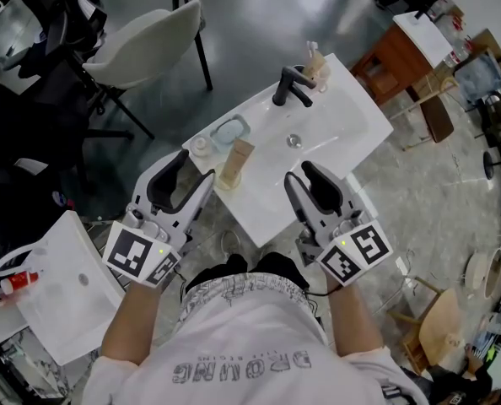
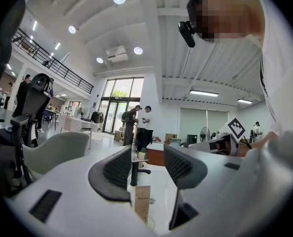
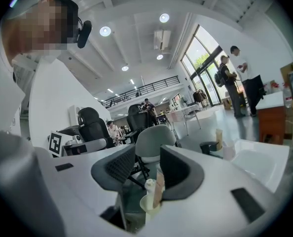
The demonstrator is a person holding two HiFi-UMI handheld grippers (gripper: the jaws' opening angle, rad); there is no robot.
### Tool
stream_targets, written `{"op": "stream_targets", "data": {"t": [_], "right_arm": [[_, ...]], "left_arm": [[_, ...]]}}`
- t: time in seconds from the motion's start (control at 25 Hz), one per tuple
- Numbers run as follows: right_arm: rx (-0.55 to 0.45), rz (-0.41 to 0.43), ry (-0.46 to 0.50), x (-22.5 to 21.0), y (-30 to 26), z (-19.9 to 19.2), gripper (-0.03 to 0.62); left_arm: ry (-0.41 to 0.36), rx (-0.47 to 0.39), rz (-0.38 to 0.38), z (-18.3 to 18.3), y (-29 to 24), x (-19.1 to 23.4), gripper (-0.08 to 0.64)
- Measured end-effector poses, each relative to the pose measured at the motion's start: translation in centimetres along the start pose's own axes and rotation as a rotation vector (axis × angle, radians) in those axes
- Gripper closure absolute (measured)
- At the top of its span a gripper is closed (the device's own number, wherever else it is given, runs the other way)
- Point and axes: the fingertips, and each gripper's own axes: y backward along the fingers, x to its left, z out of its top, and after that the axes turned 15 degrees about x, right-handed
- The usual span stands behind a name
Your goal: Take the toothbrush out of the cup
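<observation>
Left claw (image 1: 196, 165) and right claw (image 1: 298, 171): both with jaws standing wide and nothing gripped, side by side at the near side of the white bench (image 1: 352, 133). Cup (image 1: 320, 78): at the far edge of the bench, just beside the black tap (image 1: 291, 87), well apart from both claws. The toothbrush (image 1: 312, 56) stands upright in it. Drain (image 1: 293, 141): in the basin sunk before the tap. Left rim of the bench, far to near: pale blue soap dish (image 1: 230, 131), contents not discernible; small white jar (image 1: 201, 146); beige tube (image 1: 235, 164), standing. Left gripper view: tap and beige tube show beyond the open gap. Right gripper view: jar and tube show beyond the gap, the cup off to the right. White tray (image 1: 65, 310), lower left, apart from the bench: a red-and-white tube (image 1: 18, 283) lies at its left edge.
</observation>
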Motion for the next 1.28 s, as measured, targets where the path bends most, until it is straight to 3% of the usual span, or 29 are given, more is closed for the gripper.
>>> {"op": "stream_targets", "data": {"t": [0.56, 1.28], "right_arm": [[0.017, 0.041, -0.001, -3.9, -2.2, 1.6, 0.423], [0.064, 0.13, 0.017, -16.6, -5.4, 5.6, 0.423]], "left_arm": [[0.021, 0.024, 0.049, -0.3, -3.3, 1.0, 0.342], [0.047, 0.072, 0.213, 0.2, -12.3, 1.3, 0.342]]}}
